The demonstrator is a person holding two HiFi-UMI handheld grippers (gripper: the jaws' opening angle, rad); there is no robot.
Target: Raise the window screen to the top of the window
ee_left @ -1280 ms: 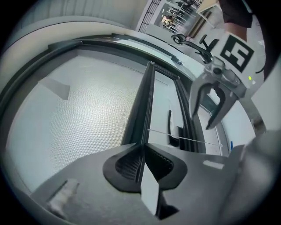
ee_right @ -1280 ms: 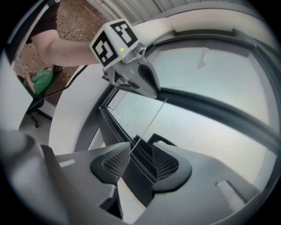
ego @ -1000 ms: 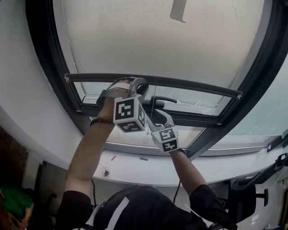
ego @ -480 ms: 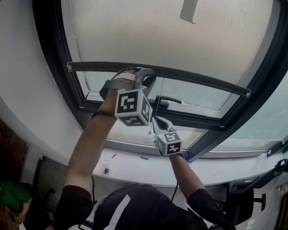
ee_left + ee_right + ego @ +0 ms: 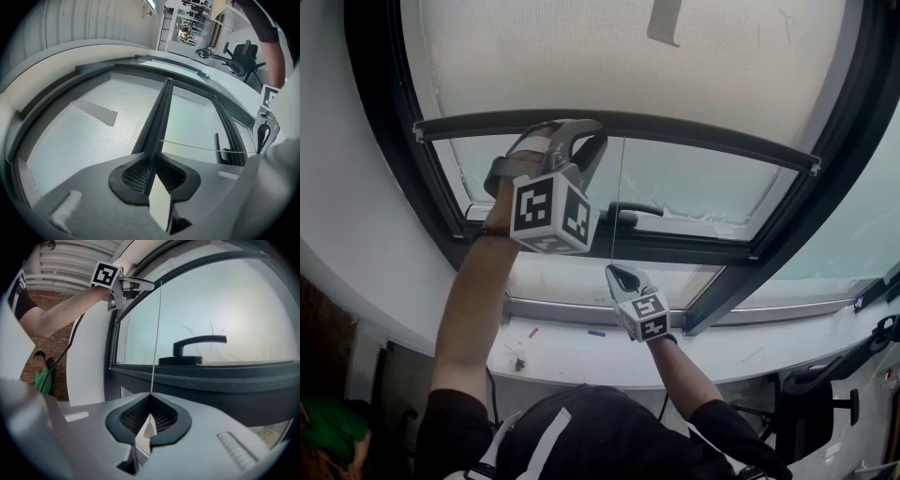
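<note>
A white windowsill [image 5: 741, 356] is seen below the window, with a small blue piece [image 5: 597, 333] and a small red piece [image 5: 532, 332] lying apart on it. A black office chair [image 5: 811, 412] is placed at lower right. In the right gripper view, a brick wall [image 5: 47, 341] is shown behind a person in green [image 5: 42, 380].

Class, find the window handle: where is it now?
Head view, centre: the window handle lies on the dark frame, below the screen bar and above the right claw.

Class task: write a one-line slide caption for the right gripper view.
Right gripper shut on the thin cord, window handle beyond; higher up, the left gripper clamps the screen's bottom bar.
</note>
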